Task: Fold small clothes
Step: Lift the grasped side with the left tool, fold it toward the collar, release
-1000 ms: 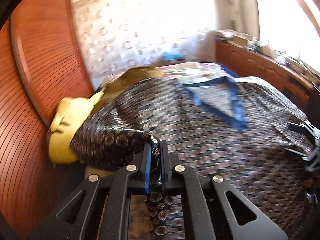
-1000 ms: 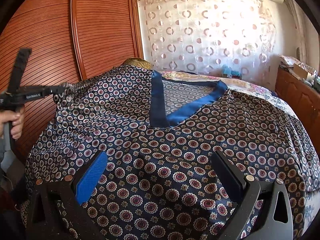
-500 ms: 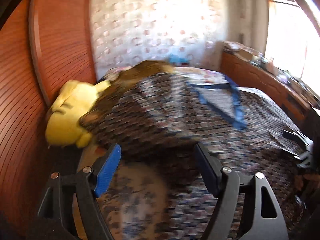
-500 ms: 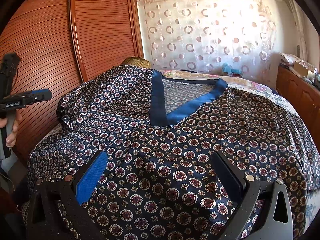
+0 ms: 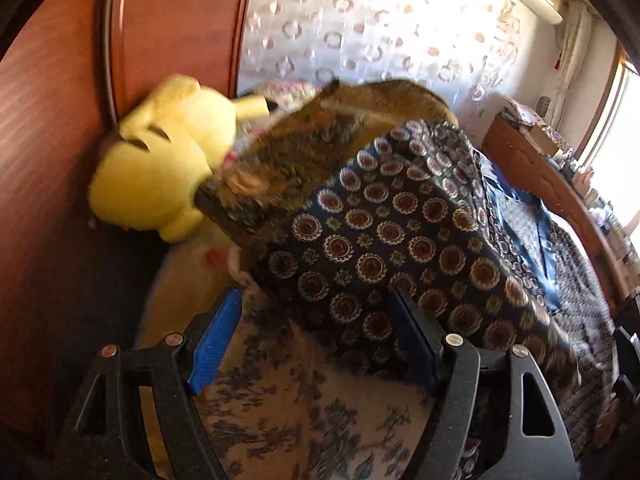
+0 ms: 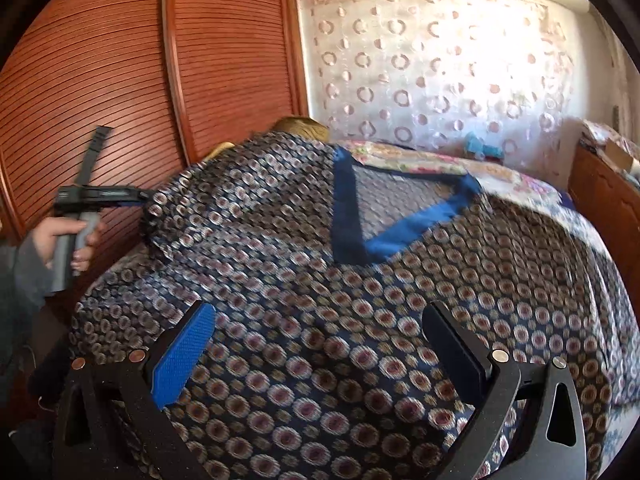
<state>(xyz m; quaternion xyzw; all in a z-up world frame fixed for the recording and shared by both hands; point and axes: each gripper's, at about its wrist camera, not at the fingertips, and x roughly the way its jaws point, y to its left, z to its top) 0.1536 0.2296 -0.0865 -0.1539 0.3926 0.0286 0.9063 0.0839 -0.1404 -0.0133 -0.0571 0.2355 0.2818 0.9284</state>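
Navy satin top with ringed medallion print and a blue V-neck band (image 6: 360,320): spread flat over the bed, filling the lower and centre frame of your right wrist view. Your right gripper (image 6: 320,356) sits low centre over the hem area, jaws wide apart, nothing pinched; whether the pads touch the fabric I cannot tell. Your left gripper (image 5: 320,340) has just been opening; jaws now stand apart, a loose sleeve edge lying between them, not clamped. Below it, beige floral bedspread (image 5: 300,420) at lower centre. In the right wrist view your left hand (image 6: 64,240) grips its handle at left edge. Farther, upper left: yellow plush toy (image 5: 168,160) against the red-brown slatted wardrobe doors (image 6: 120,80). Far back: sheer curtain with ring pattern (image 6: 440,68).
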